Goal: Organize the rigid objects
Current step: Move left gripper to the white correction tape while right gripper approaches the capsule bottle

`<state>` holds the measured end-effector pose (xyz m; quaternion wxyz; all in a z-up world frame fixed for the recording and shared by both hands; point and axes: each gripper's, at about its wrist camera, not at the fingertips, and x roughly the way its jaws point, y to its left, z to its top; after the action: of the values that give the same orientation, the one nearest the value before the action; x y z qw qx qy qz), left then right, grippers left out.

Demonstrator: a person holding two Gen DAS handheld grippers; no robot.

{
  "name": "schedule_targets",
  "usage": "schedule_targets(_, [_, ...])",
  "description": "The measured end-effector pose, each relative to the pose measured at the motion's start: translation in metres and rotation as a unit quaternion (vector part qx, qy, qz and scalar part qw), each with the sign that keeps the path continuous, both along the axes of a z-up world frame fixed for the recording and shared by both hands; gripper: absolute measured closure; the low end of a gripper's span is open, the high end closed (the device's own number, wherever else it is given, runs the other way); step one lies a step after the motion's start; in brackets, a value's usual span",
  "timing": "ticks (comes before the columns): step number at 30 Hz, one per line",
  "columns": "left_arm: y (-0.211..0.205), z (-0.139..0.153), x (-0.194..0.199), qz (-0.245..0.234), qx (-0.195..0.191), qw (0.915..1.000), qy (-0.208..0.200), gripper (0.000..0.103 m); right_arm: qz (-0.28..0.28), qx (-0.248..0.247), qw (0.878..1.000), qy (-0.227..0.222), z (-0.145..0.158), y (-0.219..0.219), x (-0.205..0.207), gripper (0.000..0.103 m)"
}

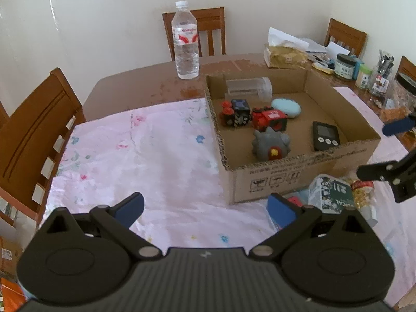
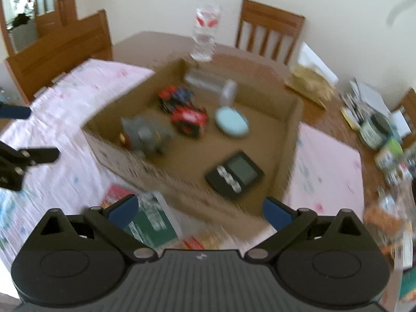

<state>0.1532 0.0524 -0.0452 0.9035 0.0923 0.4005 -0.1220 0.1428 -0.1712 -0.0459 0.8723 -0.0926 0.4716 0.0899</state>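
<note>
Left wrist view
Left gripper (image 1: 206,209): jaws spread wide, nothing between them, above the pink floral cloth (image 1: 145,156).
Cardboard box (image 1: 299,166): on the cloth, holding a grey spiky toy (image 1: 270,144), red toy (image 1: 269,120), black timer (image 1: 325,135), pale blue oval case (image 1: 286,106) and a clear jar (image 1: 248,88) lying down.
Green carton (image 1: 331,195): just outside the box's near wall.

Right wrist view (blurred)
Right gripper (image 2: 200,212): jaws wide apart, empty, over the box's near corner, beside the carton.

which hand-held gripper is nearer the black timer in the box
Right. The right hand-held gripper hangs open just short of the box's near wall, with the timer right ahead of it. The left hand-held gripper is open over the pink cloth, farther off, beside the box.
</note>
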Motion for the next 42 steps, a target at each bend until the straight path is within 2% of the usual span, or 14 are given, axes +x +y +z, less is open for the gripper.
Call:
schedule_targets(5, [-0.006,-0.005,-0.005,-0.014,-0.002,0.9998,0.011,0.002,-0.035,-0.001,0.999,0.037,-0.023,-0.013,-0.007,0.0])
schedule_targets(15, [-0.023,-0.013,-0.012,-0.043,0.01,0.9986,0.029,0.002,-0.07,0.008,0.995,0.075,-0.056,-0.017,-0.008,0.0])
schedule_targets(28, [-0.033,-0.022,-0.016,-0.077,0.022,0.9957,0.046,0.002,-0.11,-0.015,0.989,0.096,-0.065,-0.054,-0.029,0.0])
schedule_targets(32, [-0.037,-0.025,-0.022,-0.108,0.026,0.9923,0.054,0.002,-0.133,-0.048,0.986,0.089,-0.068,-0.063,-0.029,0.0])
schedule_targets(37, [-0.046,-0.028,-0.035,-0.171,0.037,0.9825,0.062,0.002,-0.133,-0.027,0.986,0.096,-0.07,-0.072,-0.032,0.0])
schedule_targets(42, [-0.052,-0.029,-0.031,-0.192,0.001,0.9792,0.065,0.002,-0.123,-0.019,0.987,0.103,-0.072,-0.065,-0.034,0.0])
